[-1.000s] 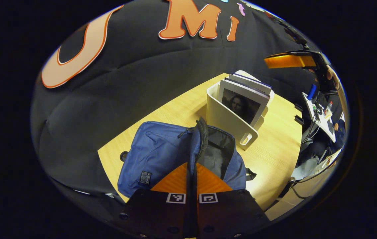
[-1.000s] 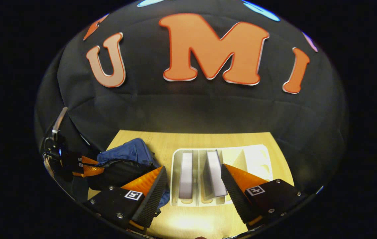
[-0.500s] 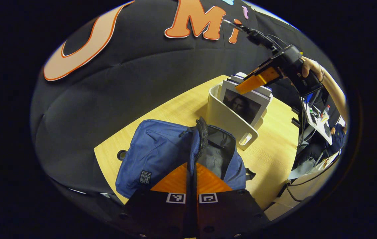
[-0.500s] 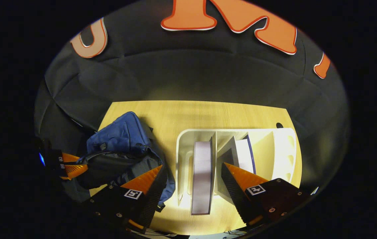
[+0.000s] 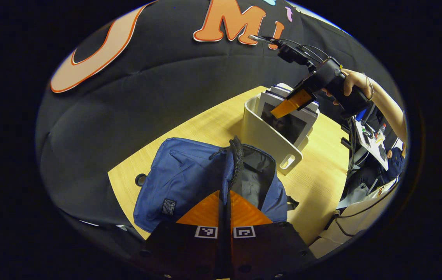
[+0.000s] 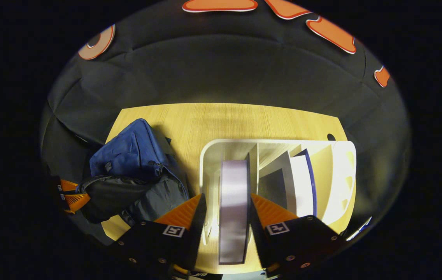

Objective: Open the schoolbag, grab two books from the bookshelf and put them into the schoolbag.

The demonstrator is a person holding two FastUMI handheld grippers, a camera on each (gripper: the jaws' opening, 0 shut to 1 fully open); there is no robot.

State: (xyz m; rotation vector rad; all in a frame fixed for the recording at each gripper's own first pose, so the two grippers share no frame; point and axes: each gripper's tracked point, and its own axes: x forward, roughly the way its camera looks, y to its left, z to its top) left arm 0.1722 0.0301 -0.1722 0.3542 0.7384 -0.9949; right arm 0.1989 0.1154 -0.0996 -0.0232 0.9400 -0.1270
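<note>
The left hand-held gripper (image 5: 225,194) is clenched on the upper edge of the blue fabric schoolbag (image 5: 190,181), its 2 ribbed fingers pressed together over the cloth beside the black zipper. The schoolbag lies on the pale wood-grain worktop (image 5: 322,179), its mouth gaping to show a grey lining.

Just beside it stands the bookshelf (image 6: 339,175) — a smooth cream holder with rounded corners, thin upright dividers and a slot handle. The right hand-held gripper (image 6: 227,202) reaches into its left compartment, 1 finger on each side of the front book (image 6: 234,202), whose pale page edge stands upright between them; whether both fingers press on it I cannot tell. In the next compartment a second book (image 6: 302,182) leans tilted — white pages, a dark blue cover.
</note>
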